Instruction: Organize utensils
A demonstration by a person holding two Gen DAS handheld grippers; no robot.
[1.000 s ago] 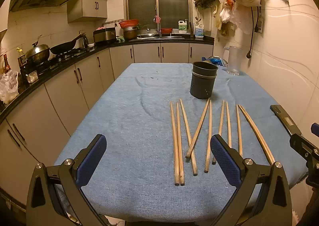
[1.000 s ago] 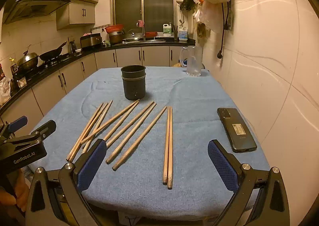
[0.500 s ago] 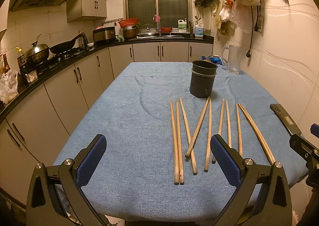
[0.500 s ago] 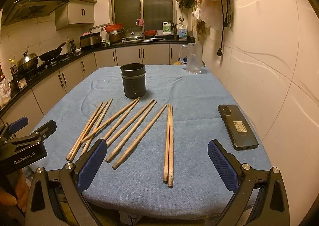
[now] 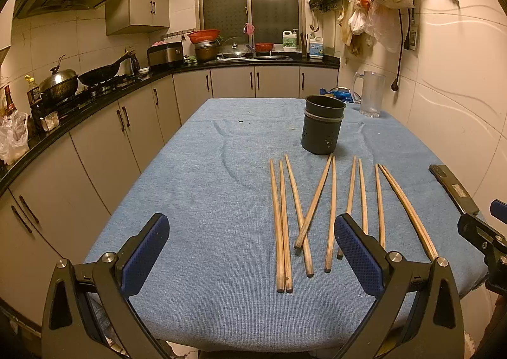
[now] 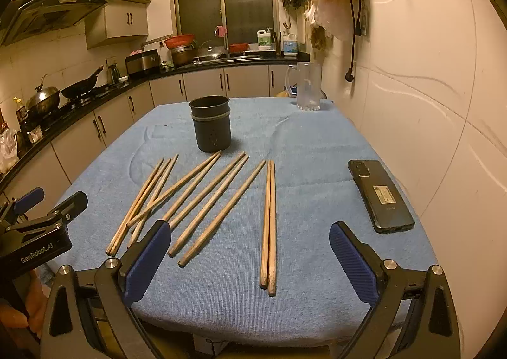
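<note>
Several wooden chopsticks (image 5: 313, 207) (image 6: 206, 200) lie fanned out on the blue cloth of the table (image 5: 206, 194) (image 6: 310, 143). Behind them stands a dark perforated utensil holder (image 5: 323, 126) (image 6: 210, 123), upright and with nothing showing above its rim. My left gripper (image 5: 252, 251) hovers open at the table's near edge, left of most sticks, holding nothing. My right gripper (image 6: 250, 254) is open too, low over the near edge, with a pair of parallel chopsticks (image 6: 268, 226) lying just ahead between its fingers. Each gripper shows at the edge of the other's view.
A black phone (image 6: 380, 195) (image 5: 453, 189) lies on the cloth at the right, near the wall. A clear plastic jug (image 6: 307, 86) (image 5: 370, 94) stands at the far right corner. Kitchen counters with pots (image 5: 60, 83) run along the left.
Both grippers have edged slightly forward and upward toward the table; the chopsticks, holder and phone stay where they were.
</note>
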